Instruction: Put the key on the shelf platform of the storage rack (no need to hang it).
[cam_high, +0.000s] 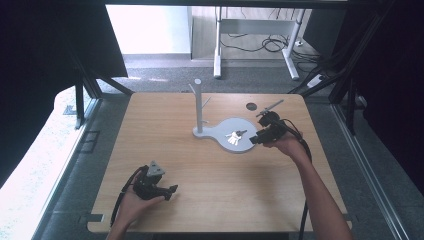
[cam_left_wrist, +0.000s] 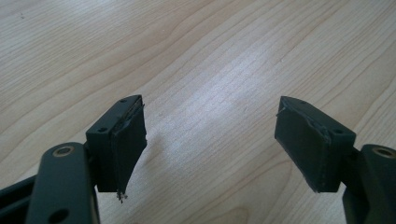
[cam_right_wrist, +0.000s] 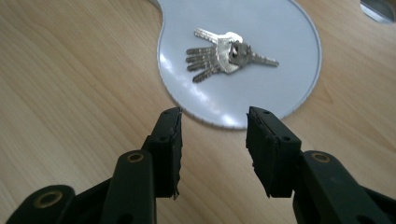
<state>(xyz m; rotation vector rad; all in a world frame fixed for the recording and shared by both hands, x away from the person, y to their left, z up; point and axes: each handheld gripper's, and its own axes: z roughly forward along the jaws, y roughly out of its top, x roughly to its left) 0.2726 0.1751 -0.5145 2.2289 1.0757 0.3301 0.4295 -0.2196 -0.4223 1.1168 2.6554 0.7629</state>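
Where keys (cam_right_wrist: 225, 55) lie, table (cam_high: 210, 195) (wood) — bare

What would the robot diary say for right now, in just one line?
left gripper: open, empty, over bare table | right gripper: open, aimed at keys | keys: on round grey base of peg stand

From my high view, daylight pours in at the left and overexposes the pale floor strip (cam_high: 30, 165), while the black frame corners stay murky. The light wooden tabletop (cam_high: 210, 190) is evenly lit but the picture is soft. In my right gripper view, the round glossy grey base plate (cam_right_wrist: 280, 88) carries white glare; my left gripper view shows a bright sheen on the wood grain.
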